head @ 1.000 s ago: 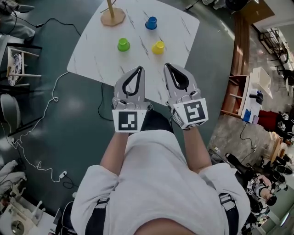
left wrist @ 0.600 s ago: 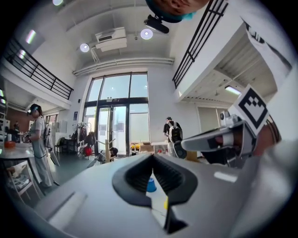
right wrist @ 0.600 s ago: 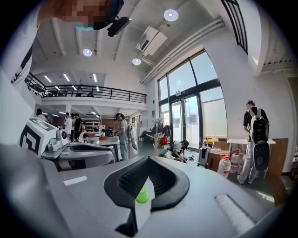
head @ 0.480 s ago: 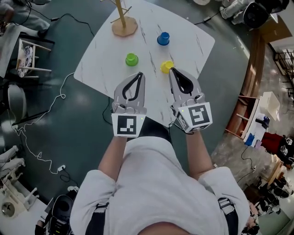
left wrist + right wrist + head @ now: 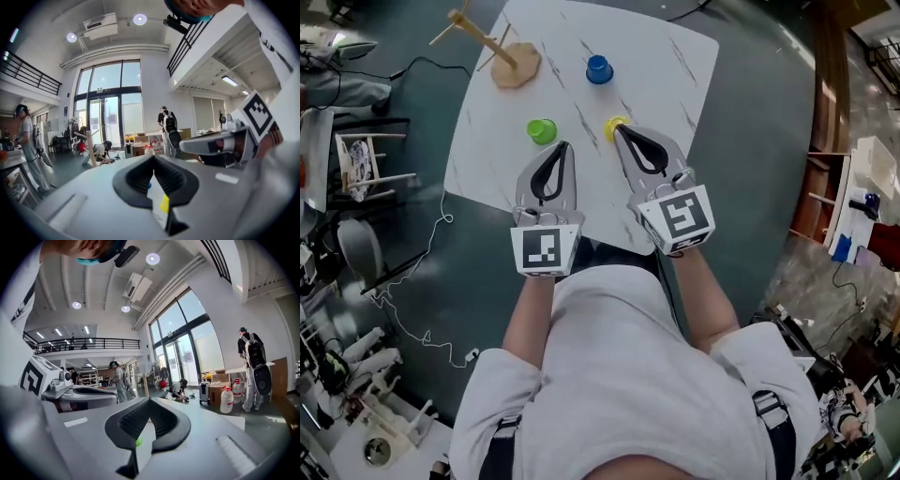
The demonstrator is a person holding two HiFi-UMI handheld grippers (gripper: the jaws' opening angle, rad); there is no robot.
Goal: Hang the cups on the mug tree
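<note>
Both claws pressed together, nothing in either. The left gripper (image 5: 565,146) and right gripper (image 5: 618,129) hover side by side over the near part of the white marbled table (image 5: 675,84). Three small cups sit apart on it: green cup (image 5: 541,131) just ahead of the left tips, yellow cup (image 5: 610,125) right at the right tips and partly covered, blue cup (image 5: 599,69) farther back. Wooden mug tree (image 5: 514,66) stands at the far left corner, well clear of the cups. Cups look like light, stiff plastic — probably smooth, could skid or tip if nudged. Handles too small to make out — best bet is pinching the wall at the rim, leaving the handle free for a peg.
</note>
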